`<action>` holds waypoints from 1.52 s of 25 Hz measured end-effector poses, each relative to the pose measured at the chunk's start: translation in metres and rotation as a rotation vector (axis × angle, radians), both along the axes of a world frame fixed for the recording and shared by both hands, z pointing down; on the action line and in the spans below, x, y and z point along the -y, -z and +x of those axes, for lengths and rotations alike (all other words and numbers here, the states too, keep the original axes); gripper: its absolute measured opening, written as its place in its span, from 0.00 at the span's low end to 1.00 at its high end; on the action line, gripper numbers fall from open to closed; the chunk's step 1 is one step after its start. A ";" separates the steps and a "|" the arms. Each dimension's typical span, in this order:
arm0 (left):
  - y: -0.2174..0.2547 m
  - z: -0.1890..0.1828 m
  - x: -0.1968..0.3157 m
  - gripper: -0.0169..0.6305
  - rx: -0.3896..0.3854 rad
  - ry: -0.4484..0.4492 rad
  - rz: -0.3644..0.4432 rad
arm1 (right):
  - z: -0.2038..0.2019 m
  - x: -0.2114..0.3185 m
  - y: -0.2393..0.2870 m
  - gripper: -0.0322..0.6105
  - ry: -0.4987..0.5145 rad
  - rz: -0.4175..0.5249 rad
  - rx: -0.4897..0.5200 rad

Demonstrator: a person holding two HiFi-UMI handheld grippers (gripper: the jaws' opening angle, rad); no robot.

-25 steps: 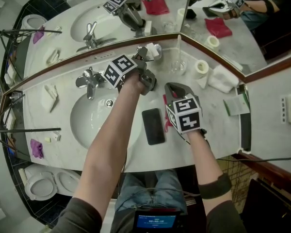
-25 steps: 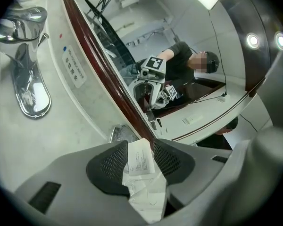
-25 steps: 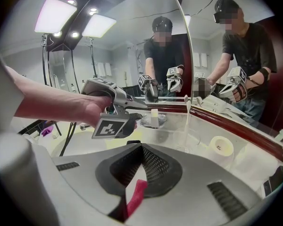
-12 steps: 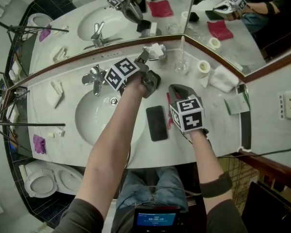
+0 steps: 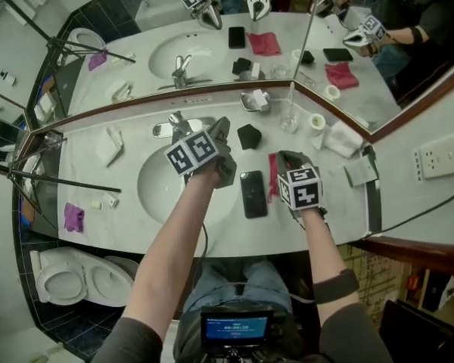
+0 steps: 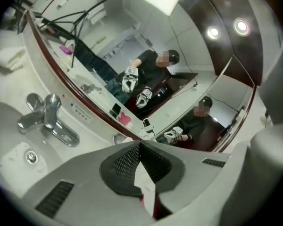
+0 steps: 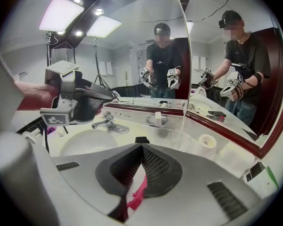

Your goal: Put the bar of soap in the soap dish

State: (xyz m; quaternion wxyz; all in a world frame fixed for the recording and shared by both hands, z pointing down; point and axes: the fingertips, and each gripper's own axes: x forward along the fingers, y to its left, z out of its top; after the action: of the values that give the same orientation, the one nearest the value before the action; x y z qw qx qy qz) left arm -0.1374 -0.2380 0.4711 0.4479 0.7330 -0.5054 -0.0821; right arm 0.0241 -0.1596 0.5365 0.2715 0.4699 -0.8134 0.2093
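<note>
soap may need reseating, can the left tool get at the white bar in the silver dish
Probably yes: left tool, shut and empty, has bare marble counter between it and the white soap bar.

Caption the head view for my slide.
Soap bar in its dish by the mirror; left gripper and right gripper shut, empty.

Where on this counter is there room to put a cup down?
Left of the sink, between the white cloth and the small bits. Also the front right corner, before the card. Crowded behind the phone: block, glass, roll.

Head view steeply down over counter (image 5: 340,210); both gripper views low, facing mirror (image 7: 132,55); share faucet (image 5: 175,125).
</note>
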 end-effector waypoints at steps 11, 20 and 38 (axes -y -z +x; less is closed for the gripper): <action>0.041 -0.062 -0.115 0.03 0.536 -0.230 0.211 | 0.006 -0.047 0.019 0.07 0.002 0.001 -0.025; 0.060 -0.075 -0.186 0.03 0.780 -0.373 0.343 | 0.008 -0.090 0.033 0.07 -0.009 0.025 -0.013; 0.070 -0.033 -0.224 0.03 0.794 -0.338 0.359 | 0.034 -0.126 0.037 0.07 0.044 0.053 0.040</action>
State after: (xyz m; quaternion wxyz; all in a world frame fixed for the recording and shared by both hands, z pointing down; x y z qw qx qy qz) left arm -0.1702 -0.0140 0.4009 0.0928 0.8458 -0.4888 0.1929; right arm 0.0577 -0.0341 0.4993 0.2470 0.4546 -0.8342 0.1910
